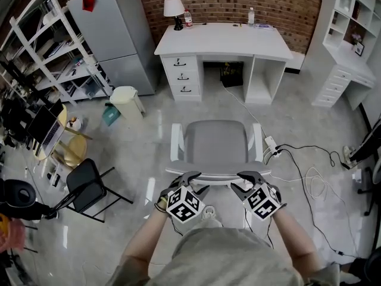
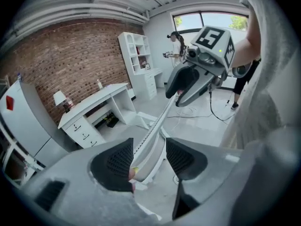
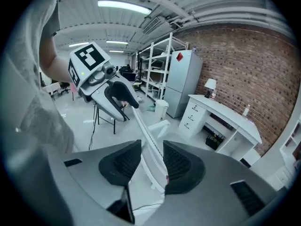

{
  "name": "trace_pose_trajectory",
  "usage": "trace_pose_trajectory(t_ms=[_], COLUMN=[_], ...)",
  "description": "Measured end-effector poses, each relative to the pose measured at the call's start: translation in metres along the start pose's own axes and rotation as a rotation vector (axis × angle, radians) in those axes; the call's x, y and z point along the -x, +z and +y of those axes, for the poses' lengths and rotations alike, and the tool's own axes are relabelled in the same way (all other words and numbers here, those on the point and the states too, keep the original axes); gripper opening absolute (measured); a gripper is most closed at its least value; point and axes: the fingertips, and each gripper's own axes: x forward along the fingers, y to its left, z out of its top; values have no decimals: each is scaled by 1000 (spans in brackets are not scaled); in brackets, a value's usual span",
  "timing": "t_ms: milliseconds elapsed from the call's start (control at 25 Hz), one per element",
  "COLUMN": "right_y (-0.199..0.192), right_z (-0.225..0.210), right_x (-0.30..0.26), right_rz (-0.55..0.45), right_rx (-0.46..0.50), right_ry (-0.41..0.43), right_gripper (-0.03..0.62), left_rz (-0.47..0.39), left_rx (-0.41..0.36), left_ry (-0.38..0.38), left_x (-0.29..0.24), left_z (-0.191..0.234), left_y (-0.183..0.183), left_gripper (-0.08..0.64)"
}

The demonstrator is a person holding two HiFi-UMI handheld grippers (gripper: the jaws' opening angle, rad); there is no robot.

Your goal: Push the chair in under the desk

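Note:
A grey chair [image 1: 217, 140] with white armrests stands on the floor a good way in front of the white desk [image 1: 223, 40], its seat facing the knee gap. My left gripper [image 1: 191, 179] straddles the left end of the backrest's top edge [image 1: 219, 176]. My right gripper [image 1: 250, 179] straddles the right end. In the left gripper view the thin backrest [image 2: 153, 135] runs between the open pads of the left gripper [image 2: 148, 157], with a gap on one side. The right gripper [image 3: 151, 161] likewise has the backrest [image 3: 150, 147] between its pads without clamping it.
A lamp [image 1: 174, 9] and a bottle [image 1: 250, 15] stand on the desk. A pale bin [image 1: 126, 100] and a grey fridge [image 1: 116, 28] are at the left, a black folding chair [image 1: 89, 183] nearer. Cables and a power strip [image 1: 272, 148] lie right of the chair. White shelves [image 1: 351, 40] stand at the right.

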Motion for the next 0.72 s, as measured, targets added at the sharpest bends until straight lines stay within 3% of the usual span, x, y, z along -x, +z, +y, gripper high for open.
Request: trace_pose_trajectory(t_ms=[320,720], right_y=[-7,-19], right_z=[1,-2], right_x=[-15,-33], right_rz=[112,217], right_rx=[227,381], right_ry=[25,56], right_gripper=[124,124], left_rz=[107,136], left_rx=[-237,-336], left_ry=[-51,-91], left_x=[-17,-33], left_z=[1,11], left_y=[-10,-9], left_gripper=[218,218])
